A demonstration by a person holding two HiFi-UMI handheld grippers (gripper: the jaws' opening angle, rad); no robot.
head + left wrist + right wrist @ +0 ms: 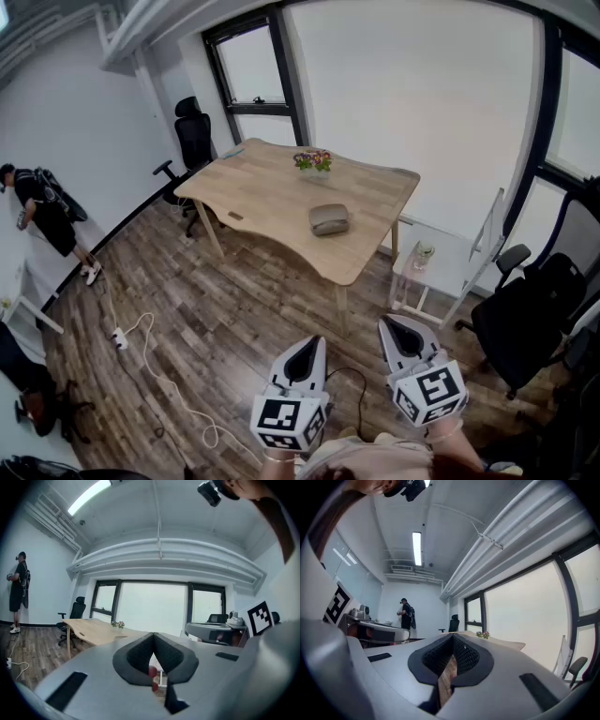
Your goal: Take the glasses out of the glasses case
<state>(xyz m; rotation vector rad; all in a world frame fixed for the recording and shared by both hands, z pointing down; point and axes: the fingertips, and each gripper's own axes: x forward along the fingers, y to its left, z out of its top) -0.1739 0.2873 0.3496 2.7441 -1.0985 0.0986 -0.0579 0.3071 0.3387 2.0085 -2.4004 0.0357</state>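
on the table (pixel 272 192), glasses case (pixel 329 219) lies crosswise (closed).

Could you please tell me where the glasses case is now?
In the head view, the glasses case lies on the wooden table, towards its right end, this side of the flower pot.

L gripper (pixel 307 343) + R gripper (pixel 397 324): light-grey moulded shells, narrowing away from marker cube | marker cube (pixel 289 422): white, black square markers per face, one per gripper, wrist end | pads (pixel 138 654): dark-grey, fine-ribbed, V-shaped, far end from cube | slots (pixel 65 691): black, oblong, either side of pads | head cam (pixel 209 492): black, boxy
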